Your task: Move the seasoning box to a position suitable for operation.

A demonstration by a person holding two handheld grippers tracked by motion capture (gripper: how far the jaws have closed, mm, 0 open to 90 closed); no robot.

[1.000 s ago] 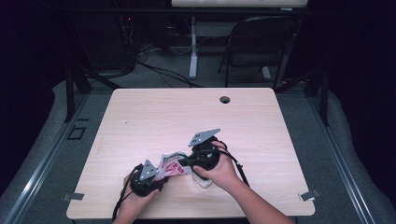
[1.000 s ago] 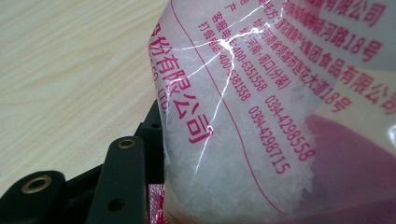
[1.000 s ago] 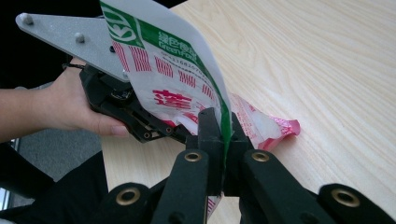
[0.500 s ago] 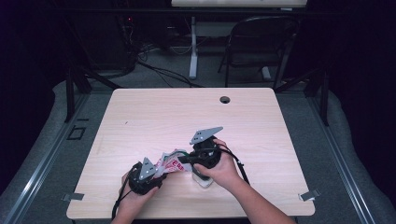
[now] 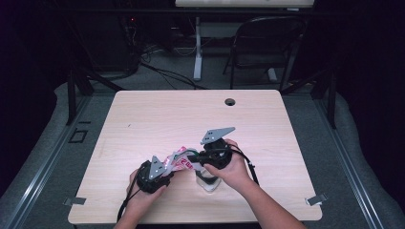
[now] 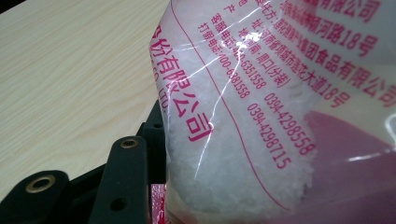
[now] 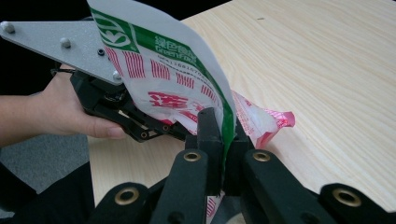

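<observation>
Near the front edge of the pale wooden desk (image 5: pixel 157 119), a clear plastic bag with pink and green print (image 5: pixel 180 161) hangs between both tools: left tool (image 5: pixel 165 168) and right tool (image 7: pixel 223 140) each clamp it.

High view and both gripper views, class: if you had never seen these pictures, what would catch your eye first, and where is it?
First, the plastic bag printed in red and green, held up between both grippers over the near part of the wooden table. The right gripper is shut on its edge. In the left gripper view the bag shows white grains behind red print, pressed against the left gripper. A small clear container stands under the right hand.
</observation>
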